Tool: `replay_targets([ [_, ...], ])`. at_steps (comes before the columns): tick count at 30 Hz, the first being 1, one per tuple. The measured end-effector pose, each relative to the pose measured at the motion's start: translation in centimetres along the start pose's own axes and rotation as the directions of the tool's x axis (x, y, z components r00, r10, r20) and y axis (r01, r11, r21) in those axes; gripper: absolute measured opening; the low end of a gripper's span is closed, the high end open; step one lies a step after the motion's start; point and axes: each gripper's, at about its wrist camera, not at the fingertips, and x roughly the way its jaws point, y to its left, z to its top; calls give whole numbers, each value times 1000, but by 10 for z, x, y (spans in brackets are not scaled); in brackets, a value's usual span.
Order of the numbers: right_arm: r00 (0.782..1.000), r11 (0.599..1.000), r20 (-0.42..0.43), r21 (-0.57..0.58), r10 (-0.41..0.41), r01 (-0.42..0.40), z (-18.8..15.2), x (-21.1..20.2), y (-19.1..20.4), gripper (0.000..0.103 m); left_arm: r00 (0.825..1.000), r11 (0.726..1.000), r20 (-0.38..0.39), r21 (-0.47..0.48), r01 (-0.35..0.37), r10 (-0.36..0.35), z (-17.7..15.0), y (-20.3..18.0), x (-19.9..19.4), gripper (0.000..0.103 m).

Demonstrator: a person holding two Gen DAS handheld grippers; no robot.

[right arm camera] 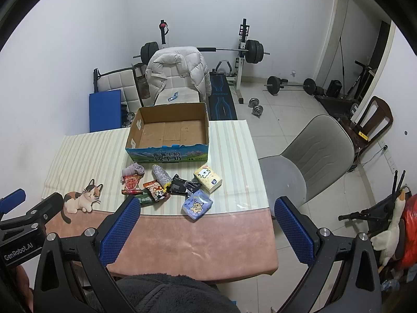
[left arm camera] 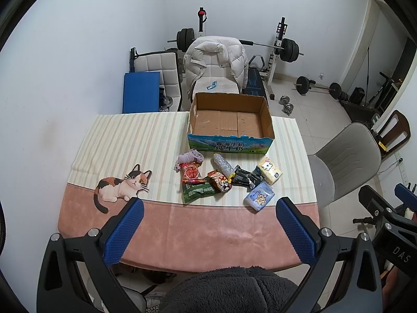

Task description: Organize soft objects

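Both claws wide, left claw (left arm camera: 209, 206); right claw (right arm camera: 206, 206) | soft packets (left arm camera: 226, 177) ahead, apart | box (left arm camera: 229, 143) beyond

Black angular frames, silver screws at the knuckles, blue dimpled pads (left arm camera: 125, 230) inside each finger. White lettering "GenRobot.AI" and "DAS". Dark fleece sleeve (left arm camera: 234, 289) beneath.

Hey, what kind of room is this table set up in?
Probably a spare room at home that doubles as a gym: a barbell on a rack by the far wall, dumbbells on the tiled floor, and a puffer jacket draped over a chair.
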Motion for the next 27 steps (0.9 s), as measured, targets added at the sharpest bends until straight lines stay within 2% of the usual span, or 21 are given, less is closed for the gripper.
replay_targets([
  [6,1000,1000,-3,3,4,-4,-1,1,-1,103,1000,1000,0,3,-1,1,0,-1,1,103],
  [10,1000,1000,-19,19,18,-18,-2,16,-5,103,999,999,35,14,-31,30,3,3,9,103],
  [14,997,998,-69,41,44,-41,4,62,-18,103,997,996,-5,39,-81,81,21,12,54,103],
  [17,985,996,-160,61,71,-62,7,119,-29,103,989,992,-82,30,-122,124,36,27,113,103],
  [19,965,993,-246,87,97,-78,5,168,-34,103,981,992,-149,5,-125,124,40,36,151,103],
  [22,911,983,-385,158,146,-90,-7,251,-41,103,957,991,-268,-35,-126,113,39,46,219,103],
  [23,884,978,-439,191,159,-81,-14,281,-44,103,944,990,-308,-37,-137,119,36,48,247,103],
  [26,811,956,-545,286,214,-60,-36,363,-48,103,920,991,-371,14,-133,129,29,46,301,103],
  [27,787,950,-576,310,222,-42,-45,389,-48,103,902,988,-405,56,-143,153,26,44,323,103],
])
